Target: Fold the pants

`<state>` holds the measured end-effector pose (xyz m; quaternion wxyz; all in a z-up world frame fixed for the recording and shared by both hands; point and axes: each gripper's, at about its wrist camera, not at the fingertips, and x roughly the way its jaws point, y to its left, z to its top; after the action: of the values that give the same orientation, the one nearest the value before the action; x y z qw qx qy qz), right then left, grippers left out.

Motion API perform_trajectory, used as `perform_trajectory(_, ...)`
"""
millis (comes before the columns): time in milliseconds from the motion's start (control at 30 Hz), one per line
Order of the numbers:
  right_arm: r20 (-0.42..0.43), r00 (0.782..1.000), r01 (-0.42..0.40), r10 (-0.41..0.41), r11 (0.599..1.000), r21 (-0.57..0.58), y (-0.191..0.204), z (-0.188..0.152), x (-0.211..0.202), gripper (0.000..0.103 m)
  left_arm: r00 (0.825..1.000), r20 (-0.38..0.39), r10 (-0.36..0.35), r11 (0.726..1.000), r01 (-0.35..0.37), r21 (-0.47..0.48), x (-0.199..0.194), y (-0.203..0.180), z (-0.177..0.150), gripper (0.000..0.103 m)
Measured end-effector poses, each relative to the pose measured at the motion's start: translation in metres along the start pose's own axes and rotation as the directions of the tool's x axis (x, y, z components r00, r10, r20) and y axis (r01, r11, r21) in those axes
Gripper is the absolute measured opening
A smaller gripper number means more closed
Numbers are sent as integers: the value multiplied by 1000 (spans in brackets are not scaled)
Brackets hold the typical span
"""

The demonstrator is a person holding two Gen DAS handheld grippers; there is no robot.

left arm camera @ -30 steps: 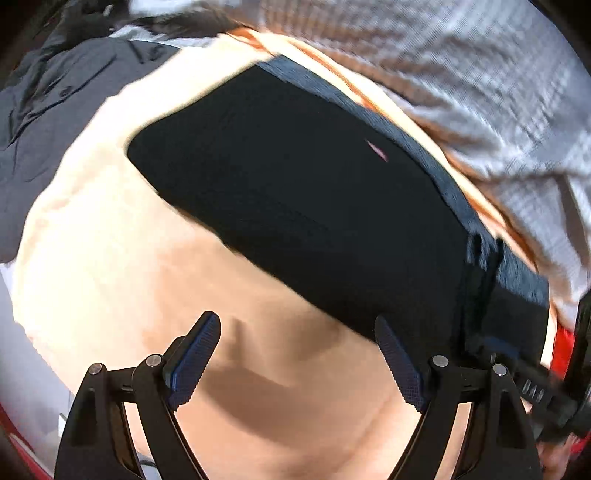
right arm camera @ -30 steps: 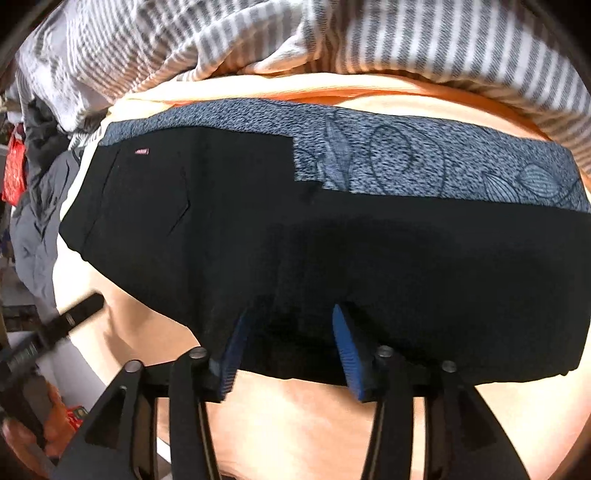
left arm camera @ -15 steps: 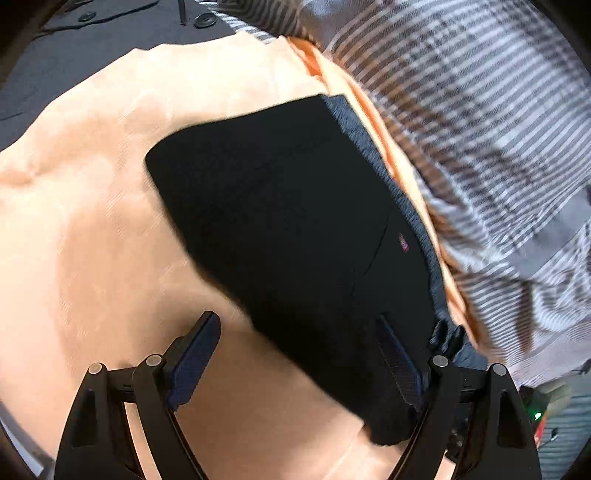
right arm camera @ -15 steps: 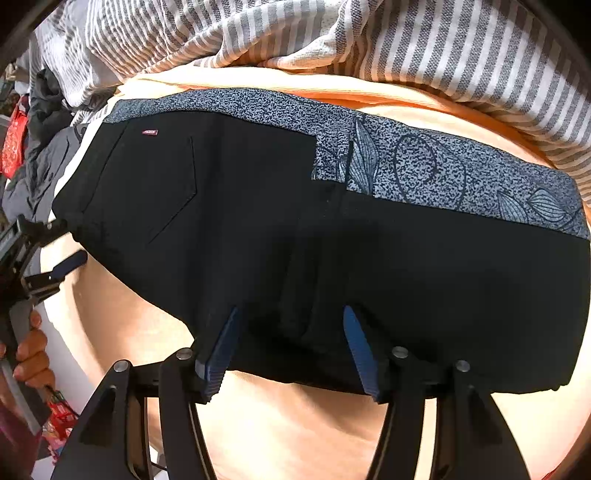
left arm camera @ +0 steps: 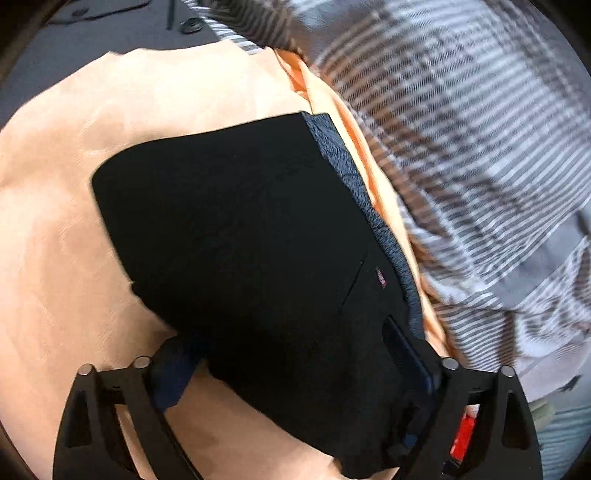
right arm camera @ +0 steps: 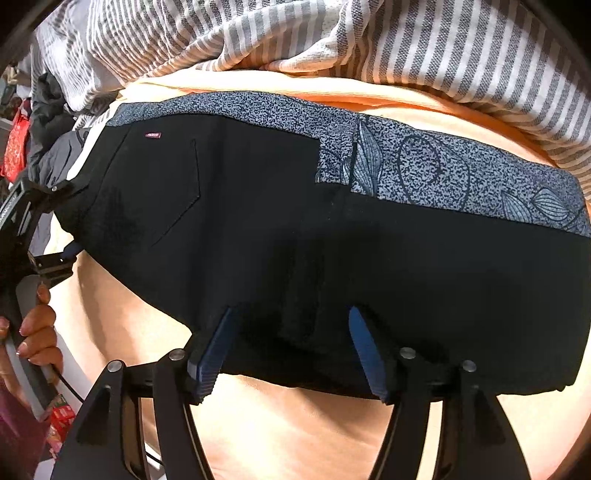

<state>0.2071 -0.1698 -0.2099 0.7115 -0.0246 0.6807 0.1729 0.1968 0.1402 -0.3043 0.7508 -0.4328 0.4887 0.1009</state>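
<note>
In the right wrist view, the right gripper (right arm camera: 291, 345) is sitting at 6 o'clock with its jaws spread, one blue pad on each side of the near hem of the black pants (right arm camera: 280, 236); the pads are lying against the cloth, but whether they are squeezing it cannot be told. The pants are lying folded on a peach sheet (right arm camera: 295, 428), stretching across the frame from 9 to 3 o'clock. Further off, a grey patterned band (right arm camera: 424, 170) is running along their far edge, and a small red label (right arm camera: 152, 135) is showing near 10 o'clock. At 9 o'clock the left gripper (right arm camera: 55, 221) is meeting the end of the pants, with the person's hand (right arm camera: 37, 332) wrapping its handle below. Beyond, a striped blanket (right arm camera: 332, 33) is bunching across 12 o'clock.

In the left wrist view, the left gripper (left arm camera: 295, 363) is holding its jaws wide apart at 6 o'clock, straddling the near corner of the pants (left arm camera: 240, 240). The peach sheet (left arm camera: 55, 240) is spreading toward 9 o'clock, the striped blanket (left arm camera: 480, 147) is filling 2 o'clock, and a dark grey garment (left arm camera: 110, 33) is lying at 11 o'clock.
</note>
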Motion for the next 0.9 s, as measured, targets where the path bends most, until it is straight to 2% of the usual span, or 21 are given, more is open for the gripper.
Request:
perform_trajectory(100,-2,1000,3,-3,1000,-1,-2,-2,-2,69,998,4,64,998,-64,-2,5,-9,2,99)
perform_trajectory(167,-6,1000,-3,3,1000,8,-2,-2,-3,69,994,5,109,994,-109,-5,5,-12,3,93)
perform_trajectory(200,-10,1000,-10,10,1000,16,-3,-1,-4,69,989,8,147,989,-147,2,4,-13,2,80)
perform_trajectory(233,-16,1000,-19,20,999,27,-4,1,-6,68,982,10,187,982,-188,12,3,-13,2,63)
perform_trajectory(300,-19,999,-28,29,999,40,-6,5,-12,67,968,9,251,967,-252,32,0,-12,2,45)
perform_trajectory(333,-17,999,-34,35,998,46,-7,8,-18,67,965,10,261,965,-261,39,-2,-11,2,39)
perform_trajectory(400,-6,999,-49,49,997,52,-7,18,-33,67,959,25,284,955,-285,88,-5,-17,1,33)
perform_trajectory(533,-7,992,-125,126,992,29,5,48,-60,67,926,104,364,899,-378,222,-10,-46,-9,29)
perform_trajectory(600,-27,989,-143,143,990,-17,25,72,-69,73,907,150,393,864,-421,277,-12,-59,-16,29)
perform_trajectory(667,-44,986,-162,160,985,-58,43,91,-75,81,883,199,426,811,-470,349,-11,-71,-24,29)
perform_trajectory(733,-77,978,-203,195,972,-114,71,119,-77,82,867,234,441,771,-499,395,-10,-79,-30,29)
perform_trajectory(833,-148,962,-250,228,956,-154,114,153,-71,85,854,266,447,729,-520,444,-10,-87,-35,29)
perform_trajectory(900,-220,944,-286,246,941,-178,145,171,-58,89,852,271,448,722,-524,452,-11,-89,-36,29)
